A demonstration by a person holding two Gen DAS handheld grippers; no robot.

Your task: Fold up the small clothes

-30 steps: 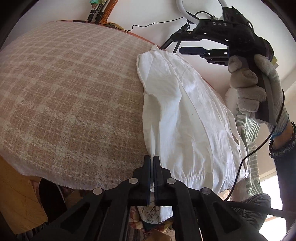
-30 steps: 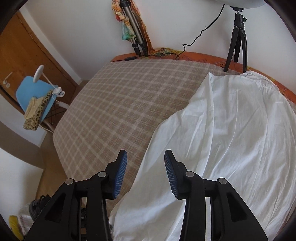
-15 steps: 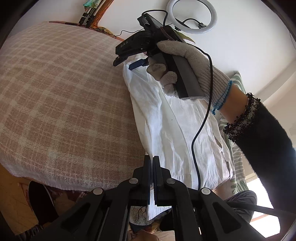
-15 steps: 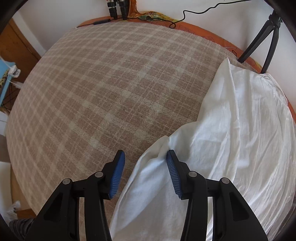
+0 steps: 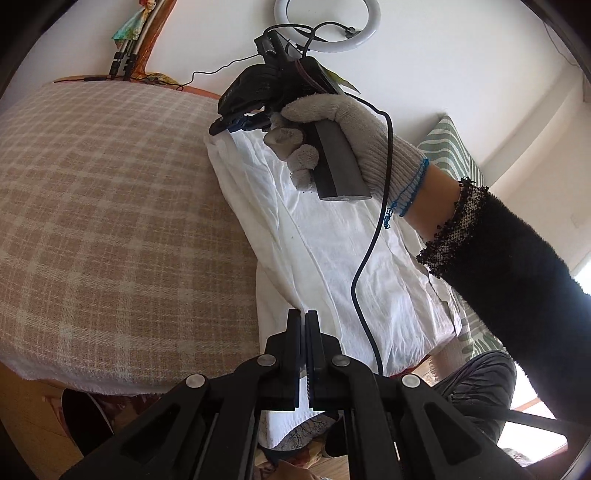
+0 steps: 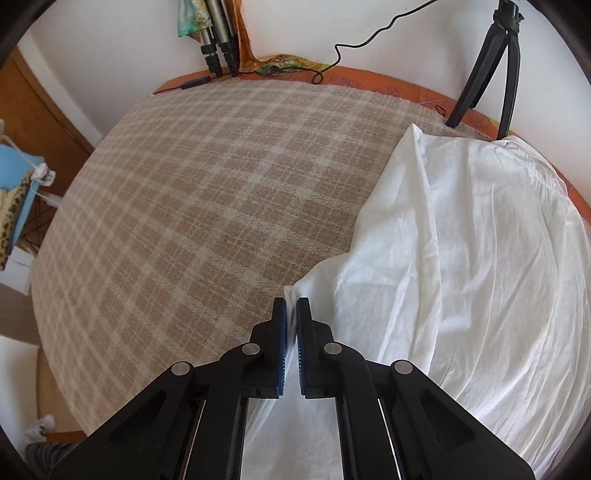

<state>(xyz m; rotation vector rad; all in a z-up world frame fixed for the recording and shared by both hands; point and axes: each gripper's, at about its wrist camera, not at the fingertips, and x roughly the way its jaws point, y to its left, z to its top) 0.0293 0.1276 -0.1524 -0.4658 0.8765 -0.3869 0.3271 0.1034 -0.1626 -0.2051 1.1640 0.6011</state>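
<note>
Two claws are pinching the same white garment (image 5: 332, 258), which is lying along one side of the plaid blanket (image 5: 110, 221) that is covering the bed, with its near hem hanging over the blanket's near edge. In the left wrist view the left claw (image 5: 303, 321) is standing fully closed with a thin ridge of the near hem caught between its pads. The right claw (image 6: 291, 314) is finishing its squeeze in the right wrist view, its blue pads all but meeting on a small bunched corner of cloth at the garment's edge, right where the white fabric is meeting the blanket. In the left wrist view, the gloved right hand (image 5: 332, 125) is pointing its tool down at the garment's far end, near the blanket's far edge and below the ring light (image 5: 327, 26) on the wall. Judging from this, the step in hand is securing both ends of one long edge before carrying it across. Doing it well is probably meaning checking that each pinch is holding all the layers at the edge, then lifting both ends together and level, keeping the cloth lightly taut between them so the fold line is running straight. One risk is the dangling cable (image 5: 365, 258), which is trailing over the garment and could be dragging wrinkles into it.
</note>
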